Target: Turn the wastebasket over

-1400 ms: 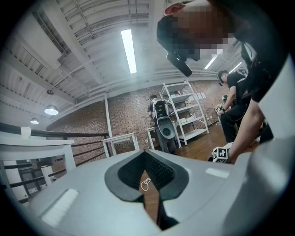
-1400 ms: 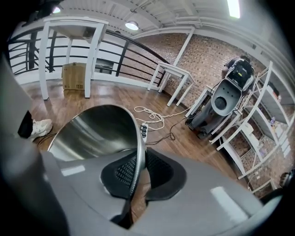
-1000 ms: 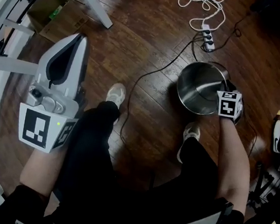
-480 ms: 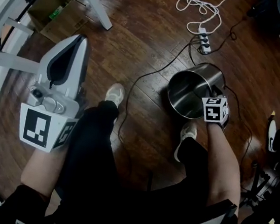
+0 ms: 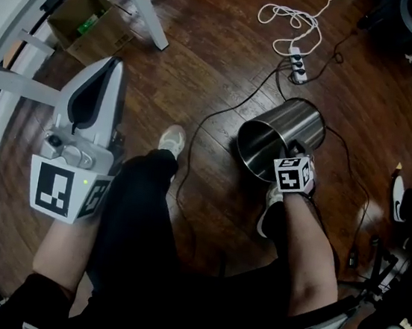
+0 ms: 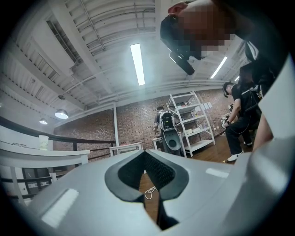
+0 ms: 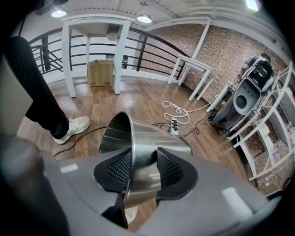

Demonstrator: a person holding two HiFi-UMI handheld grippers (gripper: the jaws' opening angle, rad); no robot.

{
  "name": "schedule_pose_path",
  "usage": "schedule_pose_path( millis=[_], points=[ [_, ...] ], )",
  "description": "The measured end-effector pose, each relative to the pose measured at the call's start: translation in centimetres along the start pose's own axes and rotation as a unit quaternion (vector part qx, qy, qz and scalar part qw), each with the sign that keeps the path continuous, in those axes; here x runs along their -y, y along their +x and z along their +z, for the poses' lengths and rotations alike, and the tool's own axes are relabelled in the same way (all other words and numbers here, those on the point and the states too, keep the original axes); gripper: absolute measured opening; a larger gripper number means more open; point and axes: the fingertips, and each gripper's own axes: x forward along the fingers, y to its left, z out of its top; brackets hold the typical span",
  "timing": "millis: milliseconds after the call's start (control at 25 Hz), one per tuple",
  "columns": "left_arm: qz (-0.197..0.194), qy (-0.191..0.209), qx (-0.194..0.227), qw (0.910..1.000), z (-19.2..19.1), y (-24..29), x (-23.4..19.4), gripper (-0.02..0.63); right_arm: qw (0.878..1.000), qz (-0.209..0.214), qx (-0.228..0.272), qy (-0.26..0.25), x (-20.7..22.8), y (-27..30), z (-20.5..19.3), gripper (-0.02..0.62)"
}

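The steel wastebasket (image 5: pixel 290 126) is tipped far over on the wood floor, its open mouth facing lower left toward the person's feet. My right gripper (image 5: pixel 288 152) reaches down at its near rim. In the right gripper view the wastebasket (image 7: pixel 152 138) has its thin rim wall between the two black pads of my right gripper (image 7: pixel 139 168). One pad is inside and one outside; the jaws are opening and stand wider than the wall. My left gripper (image 5: pixel 116 65) is held high at the left, away from the bin, shut on nothing, and the left gripper view shows my left gripper (image 6: pixel 145 153) with its tips together.
A power strip (image 5: pixel 298 65) with a white coiled cord (image 5: pixel 290 14) lies beyond the bin, and a black cable (image 5: pixel 212 116) runs across the floor to its left. A cardboard box (image 5: pixel 89 24) and a white table leg (image 5: pixel 141 1) stand at the upper left. The person's shoes (image 5: pixel 170 139) are close to the bin.
The wastebasket has gone from upright to tipped, its mouth swinging left toward the person. My right gripper moved left with the rim. My left gripper barely shifted.
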Motion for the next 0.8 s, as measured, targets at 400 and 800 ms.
schedule_pose_path(
  millis=[400, 800],
  points=[
    [-0.005, 0.008, 0.004, 0.9999, 1.1, -0.3, 1.1, -0.002, 0.999, 0.035, -0.014, -0.027, -6.0, -0.2, -1.5, 0.184],
    [-0.013, 0.006, 0.019, 0.9997, 2.0, 0.0, 1.6, -0.002, 0.987, 0.139, -0.065, -0.055, -12.6, -0.6, -5.0, 0.176]
  ],
)
